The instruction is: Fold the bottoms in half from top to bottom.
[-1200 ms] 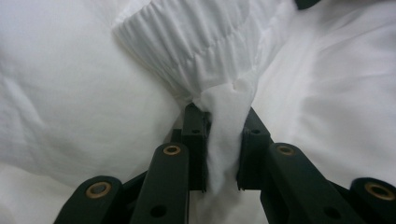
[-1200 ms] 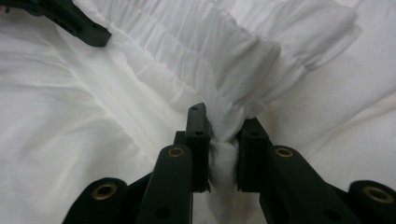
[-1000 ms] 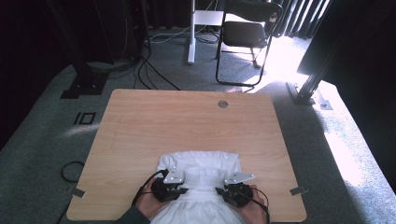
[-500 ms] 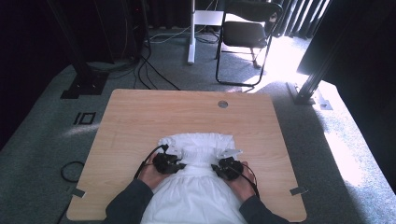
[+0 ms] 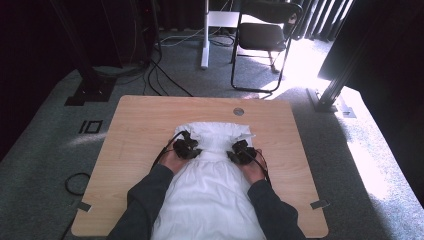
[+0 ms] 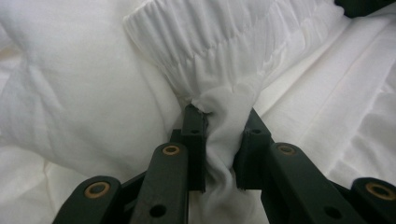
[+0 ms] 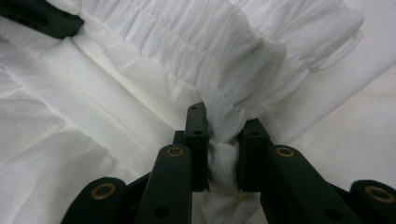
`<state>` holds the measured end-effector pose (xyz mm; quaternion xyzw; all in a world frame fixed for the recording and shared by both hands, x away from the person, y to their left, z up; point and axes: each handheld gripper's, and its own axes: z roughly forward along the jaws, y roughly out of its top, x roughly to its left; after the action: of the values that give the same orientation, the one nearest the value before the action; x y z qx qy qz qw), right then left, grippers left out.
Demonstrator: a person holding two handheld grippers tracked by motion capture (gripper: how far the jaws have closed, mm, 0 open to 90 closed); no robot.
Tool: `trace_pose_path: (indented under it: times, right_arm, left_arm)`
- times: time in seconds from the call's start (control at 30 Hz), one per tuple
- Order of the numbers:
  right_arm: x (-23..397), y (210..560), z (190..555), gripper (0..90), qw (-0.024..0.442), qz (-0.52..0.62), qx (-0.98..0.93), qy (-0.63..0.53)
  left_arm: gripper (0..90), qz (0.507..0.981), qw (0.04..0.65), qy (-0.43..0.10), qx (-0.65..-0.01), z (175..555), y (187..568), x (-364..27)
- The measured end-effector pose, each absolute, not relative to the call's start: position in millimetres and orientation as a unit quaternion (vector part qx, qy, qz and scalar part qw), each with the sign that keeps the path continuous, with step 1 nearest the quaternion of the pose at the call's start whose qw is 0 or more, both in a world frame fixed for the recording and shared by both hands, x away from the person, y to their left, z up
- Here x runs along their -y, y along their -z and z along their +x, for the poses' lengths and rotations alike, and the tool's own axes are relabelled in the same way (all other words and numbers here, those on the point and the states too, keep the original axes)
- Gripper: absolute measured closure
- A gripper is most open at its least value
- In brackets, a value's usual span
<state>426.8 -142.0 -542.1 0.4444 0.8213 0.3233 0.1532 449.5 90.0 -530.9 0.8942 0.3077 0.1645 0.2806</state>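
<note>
A white garment (image 5: 210, 190) with a gathered elastic band lies along the middle of the wooden table (image 5: 140, 125), running off the near edge. My left gripper (image 5: 189, 145) sits on its left side, shut on a pinch of white cloth (image 6: 219, 126) just below the gathered band (image 6: 219, 42). On the right side, my right gripper (image 5: 241, 151) is shut on a bunch of the same band (image 7: 224, 135). In the right gripper view the band (image 7: 210, 42) stretches away to the upper left. The folded-over far end (image 5: 215, 131) lies ahead of both grippers.
A round grommet (image 5: 238, 111) sits in the table near its far edge. Behind the table stand a black folding chair (image 5: 262, 40), a white post (image 5: 205, 35) and floor cables (image 5: 160, 75). A dark stand (image 5: 332, 85) rises at the right.
Both grippers have moved away from me toward the table's far side, carrying the gathered end of the garment forward. More of the forearms and cloth now lies on the table.
</note>
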Motion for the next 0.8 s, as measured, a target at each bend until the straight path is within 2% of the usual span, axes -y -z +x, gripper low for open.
trace_pose_path:
  times: [0.23, 0.53, 0.73, 0.8]
  right_arm:
    - [138.4, 540.4, 456.0, 77.5, 0.165, 0.473, -0.807, -0.312]
    - [138.6, 540.7, 458.0, 77.4, 0.162, 0.479, -0.803, -0.315]
    - [141.8, 539.4, 457.0, 78.9, 0.155, 0.480, -0.798, -0.330]
    - [144.7, 534.9, 454.9, 79.5, 0.155, 0.482, -0.790, -0.345]
  left_arm:
    - [78.1, 0.890, 0.251, -0.194, -0.328, 467.8, 528.3, -76.1]
    - [78.5, 0.885, 0.261, -0.185, -0.338, 469.3, 529.0, -78.9]
    - [81.1, 0.876, 0.283, -0.172, -0.352, 468.6, 528.8, -83.8]
    - [82.3, 0.866, 0.307, -0.168, -0.357, 465.0, 520.3, -87.8]
